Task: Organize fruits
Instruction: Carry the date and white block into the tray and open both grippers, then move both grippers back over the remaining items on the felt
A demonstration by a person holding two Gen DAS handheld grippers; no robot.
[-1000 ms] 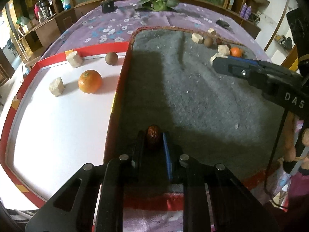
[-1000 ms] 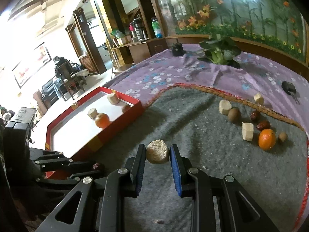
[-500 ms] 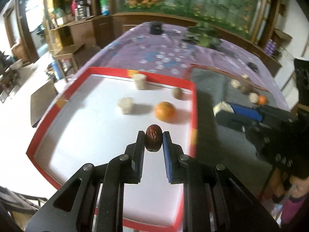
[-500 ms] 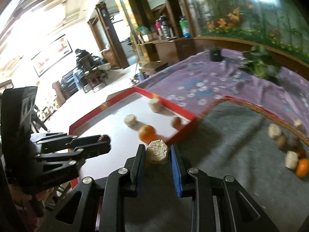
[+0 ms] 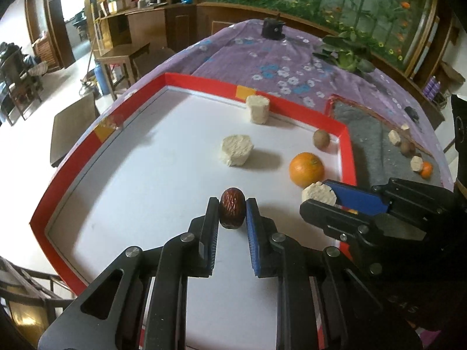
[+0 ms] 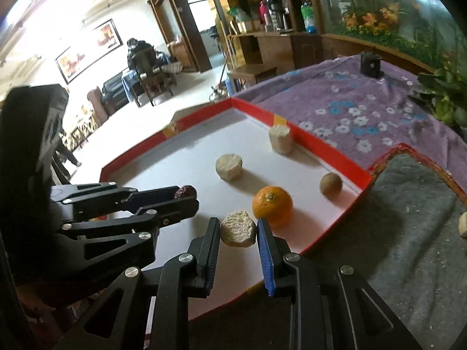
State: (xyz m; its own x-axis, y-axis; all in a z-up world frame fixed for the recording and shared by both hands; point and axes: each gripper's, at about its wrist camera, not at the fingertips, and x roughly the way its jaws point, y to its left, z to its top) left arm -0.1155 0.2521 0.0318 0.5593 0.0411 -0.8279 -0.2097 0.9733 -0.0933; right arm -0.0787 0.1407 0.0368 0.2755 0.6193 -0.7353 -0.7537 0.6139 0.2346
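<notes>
My left gripper [image 5: 232, 208] is shut on a dark red wrinkled date [image 5: 232, 212], held above the white floor of the red-rimmed tray [image 5: 175, 78]. My right gripper [image 6: 238, 230] is shut on a pale cream chunk [image 6: 238, 232], over the tray's near right part beside the orange [image 6: 272, 205]. In the left wrist view the right gripper [image 5: 318, 197] shows at the right with that chunk [image 5: 318, 194]. In the tray lie the orange [image 5: 306, 169], a brown round fruit [image 5: 321, 138] and two cream chunks [image 5: 237, 154] [image 5: 257, 109].
To the right of the tray lies a grey mat [image 5: 370, 145] with several more chunks, brown fruits and a small orange [image 5: 426, 169]. A purple flowered cloth [image 5: 262, 58] covers the table; a plant [image 5: 344, 52] and a black object [image 5: 273, 27] stand at its far side.
Both grippers have moved left from over the grey mat to over the tray, each still holding its piece. The right gripper now hangs close to the orange.
</notes>
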